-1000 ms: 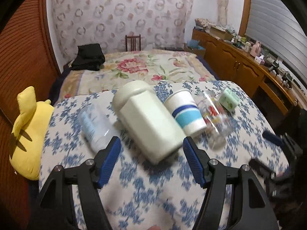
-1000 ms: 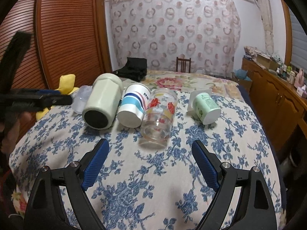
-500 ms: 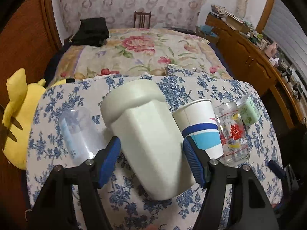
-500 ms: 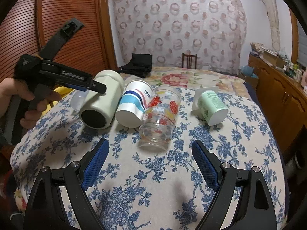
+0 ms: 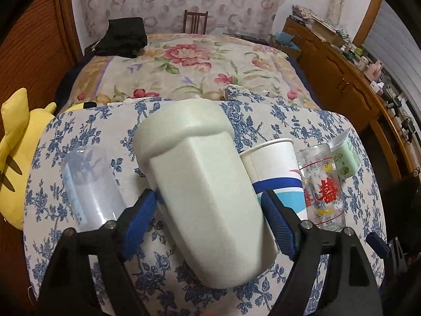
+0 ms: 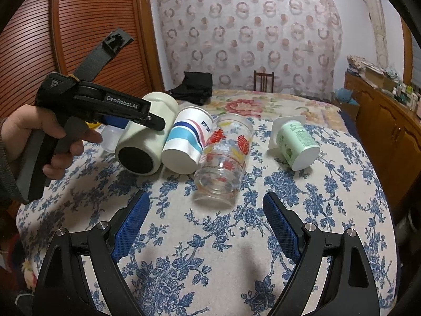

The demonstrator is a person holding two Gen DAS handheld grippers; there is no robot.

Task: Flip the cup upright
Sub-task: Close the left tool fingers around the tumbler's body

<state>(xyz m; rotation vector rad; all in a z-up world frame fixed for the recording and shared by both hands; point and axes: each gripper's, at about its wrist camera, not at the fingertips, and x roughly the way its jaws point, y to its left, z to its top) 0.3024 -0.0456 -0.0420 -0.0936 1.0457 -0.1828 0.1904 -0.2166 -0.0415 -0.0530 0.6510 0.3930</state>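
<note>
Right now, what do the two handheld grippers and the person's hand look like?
Both are black plastic frames with silver bolts and blue, textured finger pads. The left gripper, seen from the right wrist view, has a pistol-style handle, white "GenRobot.AI" lettering and a grey strap. The bare left hand shows a dark sleeve cuff. The right gripper looks the same in build.

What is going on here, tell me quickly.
A person holds a gripper in each hand over a bed table with cups lying on their sides. The left gripper straddles the big pale green cup, its pads at or near the cup's sides, not clearly clamped. The right gripper hangs open, short of the printed glass. Nothing is upright yet.
</note>
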